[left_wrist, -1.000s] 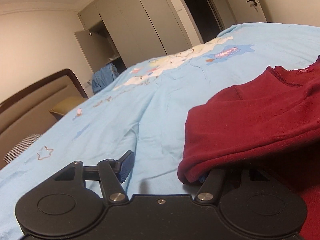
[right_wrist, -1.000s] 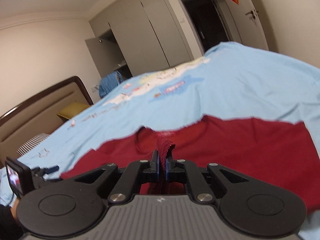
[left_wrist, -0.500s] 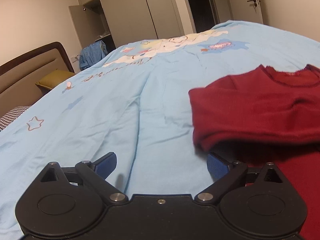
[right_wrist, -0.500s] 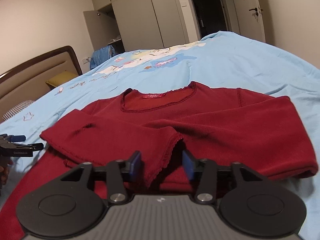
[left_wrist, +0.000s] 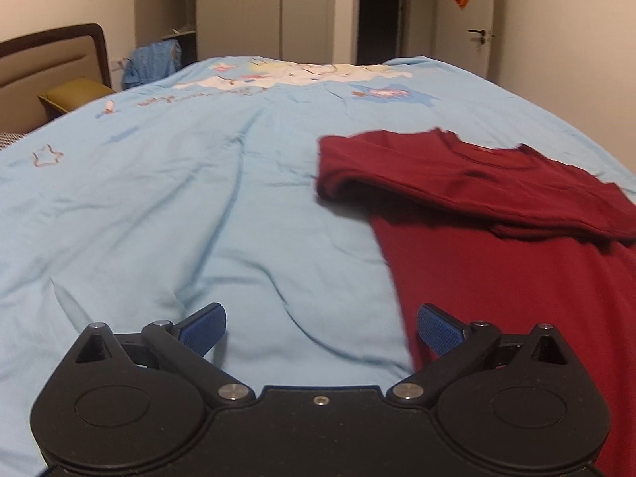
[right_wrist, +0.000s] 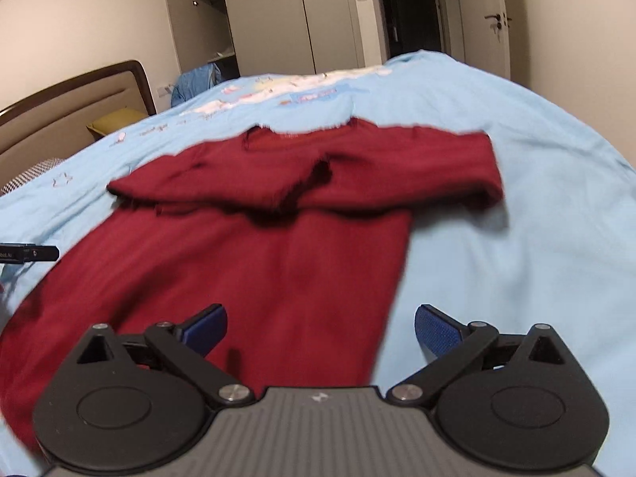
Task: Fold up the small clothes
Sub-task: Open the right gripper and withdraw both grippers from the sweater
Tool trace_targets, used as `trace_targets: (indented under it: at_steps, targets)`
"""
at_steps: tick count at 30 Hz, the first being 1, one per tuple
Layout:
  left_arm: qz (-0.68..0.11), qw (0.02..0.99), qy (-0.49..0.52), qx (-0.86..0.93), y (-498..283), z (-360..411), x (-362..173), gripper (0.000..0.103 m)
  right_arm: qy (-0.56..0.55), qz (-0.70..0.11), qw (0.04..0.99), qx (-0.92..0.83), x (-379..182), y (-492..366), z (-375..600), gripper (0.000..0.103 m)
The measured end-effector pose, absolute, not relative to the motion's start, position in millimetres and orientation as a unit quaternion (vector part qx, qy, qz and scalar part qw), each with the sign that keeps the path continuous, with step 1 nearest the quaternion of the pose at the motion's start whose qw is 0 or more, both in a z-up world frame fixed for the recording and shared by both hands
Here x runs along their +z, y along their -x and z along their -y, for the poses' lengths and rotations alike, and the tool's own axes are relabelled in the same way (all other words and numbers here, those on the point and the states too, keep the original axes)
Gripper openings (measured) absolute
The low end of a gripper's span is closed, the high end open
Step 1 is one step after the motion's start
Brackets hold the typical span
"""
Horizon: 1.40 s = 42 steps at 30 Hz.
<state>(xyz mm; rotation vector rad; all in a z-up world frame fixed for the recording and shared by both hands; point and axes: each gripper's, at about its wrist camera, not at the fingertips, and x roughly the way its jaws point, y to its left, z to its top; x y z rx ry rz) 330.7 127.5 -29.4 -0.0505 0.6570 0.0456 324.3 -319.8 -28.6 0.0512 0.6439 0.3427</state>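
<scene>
A dark red long-sleeved top (right_wrist: 254, 262) lies flat on the light blue bedspread (right_wrist: 497, 262), neckline away from me, both sleeves folded across the chest. In the left wrist view the top (left_wrist: 497, 246) fills the right side. My left gripper (left_wrist: 322, 328) hovers open over bare bedspread (left_wrist: 159, 218) just left of the top's lower side edge, holding nothing. My right gripper (right_wrist: 320, 328) stands open above the top's lower right part, its left pad over red cloth, its right pad over blue sheet. The left gripper's tip (right_wrist: 30, 253) shows at the far left edge.
A padded headboard (left_wrist: 51, 67) and an olive pillow (left_wrist: 75, 93) are at the left. Grey wardrobes (right_wrist: 286, 20), a dark doorway (left_wrist: 379, 12) and a white door (left_wrist: 465, 31) stand beyond the bed. A blue garment (left_wrist: 153, 61) hangs by the wardrobe.
Both grippers let go of the sleeves and opened wide. They drew back toward me, away from the folded sleeves to the top's lower part. The sleeves now rest across the chest.
</scene>
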Motion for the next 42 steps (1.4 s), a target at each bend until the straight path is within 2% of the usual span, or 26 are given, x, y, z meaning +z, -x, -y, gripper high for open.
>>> trace_targets:
  at_steps: [9,17,20,23,25,27,28,31,33,36,38,42]
  targets:
    - [-0.339,0.941,0.001,-0.020,-274.9,-95.6,-45.9,0.102,-0.012,-0.315,0.935,0.162,-40.8,-238.6,327.4,0.103]
    - [-0.352,0.935,-0.002,-0.043,-243.8,-79.0,-50.3,0.102,-0.004,-0.295,0.943,0.155,-47.0,-196.9,316.7,0.102]
    - [-0.355,0.934,0.003,-0.039,-237.6,-75.4,-51.1,0.102,-0.013,-0.292,0.945,0.148,-48.7,-190.1,315.6,0.097]
    - [-0.361,0.932,0.005,-0.036,-234.5,-73.5,-51.3,0.102,-0.014,-0.288,0.948,0.134,-48.1,-186.5,315.0,0.075]
    - [-0.363,0.931,0.009,-0.033,-233.3,-72.9,-50.9,0.100,-0.012,-0.290,0.948,0.129,-47.3,-186.2,314.4,0.039]
    - [-0.367,0.929,0.018,-0.036,-233.2,-72.8,-50.4,0.093,-0.004,-0.296,0.946,0.130,-46.8,-186.5,314.9,0.022]
    - [-0.367,0.929,0.021,-0.037,-233.0,-72.0,-49.6,0.091,-0.003,-0.295,0.946,0.136,-45.2,-186.5,316.8,0.017]
    - [-0.370,0.928,0.022,-0.036,-232.1,-68.2,-45.3,0.077,-0.012,-0.290,0.946,0.148,-36.3,-185.9,326.8,0.010]
    - [-0.371,0.928,0.024,-0.040,-231.4,-66.3,-41.7,0.047,-0.007,-0.277,0.949,0.148,-28.4,-182.4,333.2,0.008]
    - [-0.374,0.925,0.040,-0.047,-230.8,-63.6,-36.3,0.020,0.002,-0.254,0.957,0.137,-14.4,-177.6,344.0,0.007]
    - [-0.374,0.925,0.049,-0.041,-229.5,-62.4,-32.3,0.010,-0.006,-0.245,0.960,0.134,-5.6,-176.0,354.1,0.007]
    - [-0.354,0.932,0.067,-0.031,-217.3,-59.5,-15.9,0.007,-0.014,-0.227,0.965,0.132,10.3,-169.5,369.2,0.006]
